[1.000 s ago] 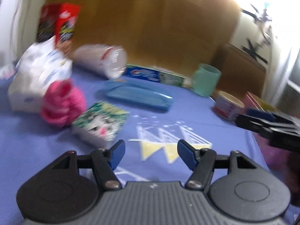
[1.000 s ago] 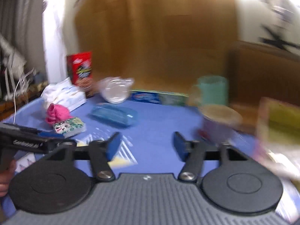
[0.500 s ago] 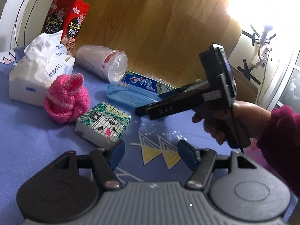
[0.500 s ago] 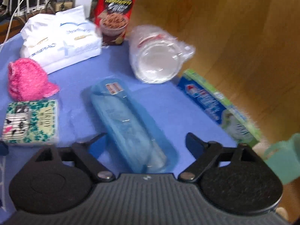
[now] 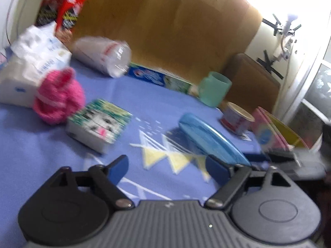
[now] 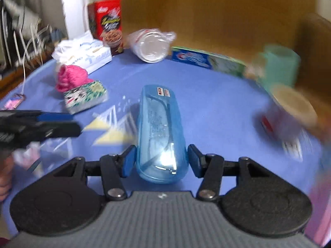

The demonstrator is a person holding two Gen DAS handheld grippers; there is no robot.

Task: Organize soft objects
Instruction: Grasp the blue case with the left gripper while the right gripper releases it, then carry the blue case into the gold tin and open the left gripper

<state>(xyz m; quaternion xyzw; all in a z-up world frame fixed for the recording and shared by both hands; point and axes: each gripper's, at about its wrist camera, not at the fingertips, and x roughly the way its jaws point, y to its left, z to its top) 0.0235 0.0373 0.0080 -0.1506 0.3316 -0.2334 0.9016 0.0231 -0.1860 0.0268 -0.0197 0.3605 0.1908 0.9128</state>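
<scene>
On the far left of your bench [image 6: 217,107], the soft things already cluster: the white tissue pack [image 6: 86,55] lies against the red snack box [image 6: 108,23], the pink knitted item [image 6: 71,77] sits just in front of it, and the patterned tissue packet [image 6: 85,96] touches the pink item's near side. That grouping looks deliberate, a corner kept for anything that squashes.

Your left tool [image 5: 165,170] hangs over bare blue cloth with nothing between its pads; its jaws have just been opening and now stand wide. It points toward the patterned packet, probably readying for the next soft piece.

In the middle, the blue plastic case [image 6: 160,132] lies lengthwise along your right tool [image 6: 160,161], its near end between the fingers. Those jaws have just been closing, and the pads sit just beside the case's sides; the blur does not show whether they press on it yet. The case is rigid, so gripping it end-on likely serves to carry it away from the soft group.

Along the back, the sleeve of plastic cups [image 6: 150,44] lies on its side with the toothpaste box [image 6: 206,60] beside it. To the right stand the green mug [image 6: 281,66] and the can [image 6: 289,111], hard goods kept well apart from the soft corner.
</scene>
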